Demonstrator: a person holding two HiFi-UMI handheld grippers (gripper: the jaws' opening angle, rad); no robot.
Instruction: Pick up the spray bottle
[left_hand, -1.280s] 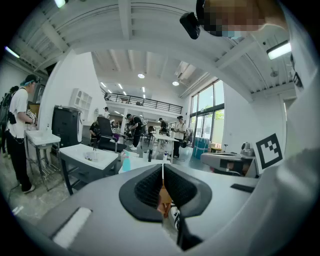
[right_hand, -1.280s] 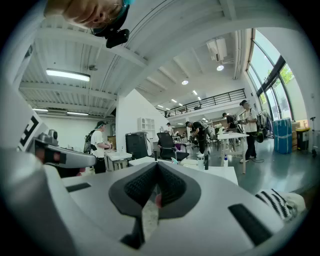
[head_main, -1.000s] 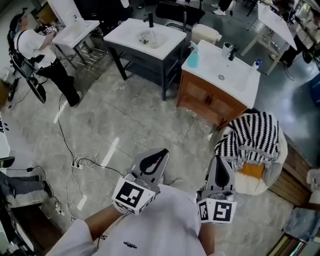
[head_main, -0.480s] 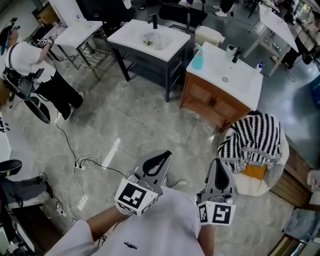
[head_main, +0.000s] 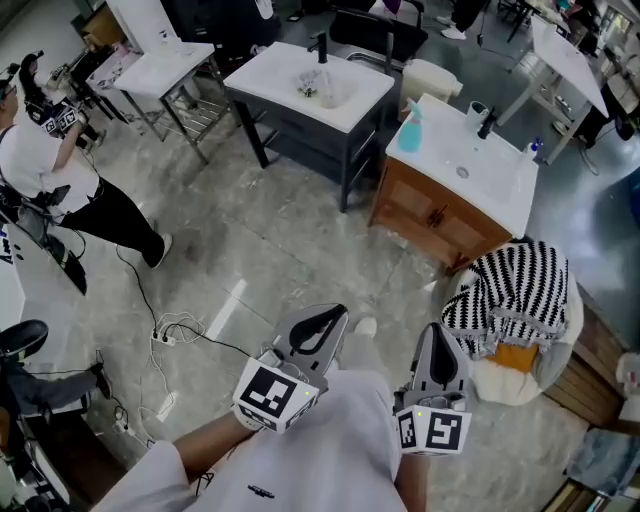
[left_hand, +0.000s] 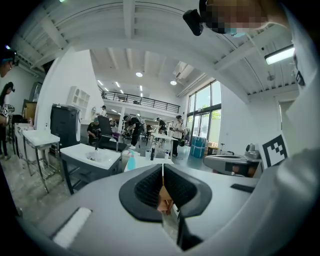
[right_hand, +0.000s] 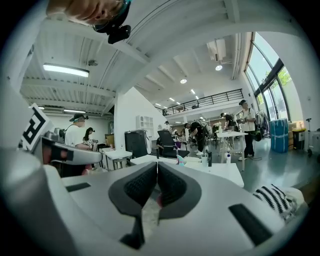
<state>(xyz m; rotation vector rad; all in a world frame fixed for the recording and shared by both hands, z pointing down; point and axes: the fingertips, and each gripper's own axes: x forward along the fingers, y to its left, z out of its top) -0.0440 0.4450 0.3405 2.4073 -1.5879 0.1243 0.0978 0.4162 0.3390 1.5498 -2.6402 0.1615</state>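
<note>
The teal spray bottle (head_main: 410, 130) stands upright on the left end of the white top of a wooden vanity (head_main: 440, 215), far ahead of both grippers. It also shows small in the left gripper view (left_hand: 131, 161) and the right gripper view (right_hand: 180, 160). My left gripper (head_main: 325, 318) and right gripper (head_main: 440, 335) are held side by side close to my body and point toward the sinks. The left gripper (left_hand: 162, 167) has its jaws together with nothing between them. The right gripper (right_hand: 157, 167) is shut and empty too.
A white sink on a dark frame (head_main: 310, 85) stands left of the vanity. A striped cloth (head_main: 510, 290) lies over a round chair at the right. Cables and a power strip (head_main: 170, 325) lie on the floor at the left. A person (head_main: 50, 170) stands at the far left.
The sinks and the spray bottle have slid lower in the head view as I moved toward them. Both grippers stay shut. The person at the left has shifted position.
</note>
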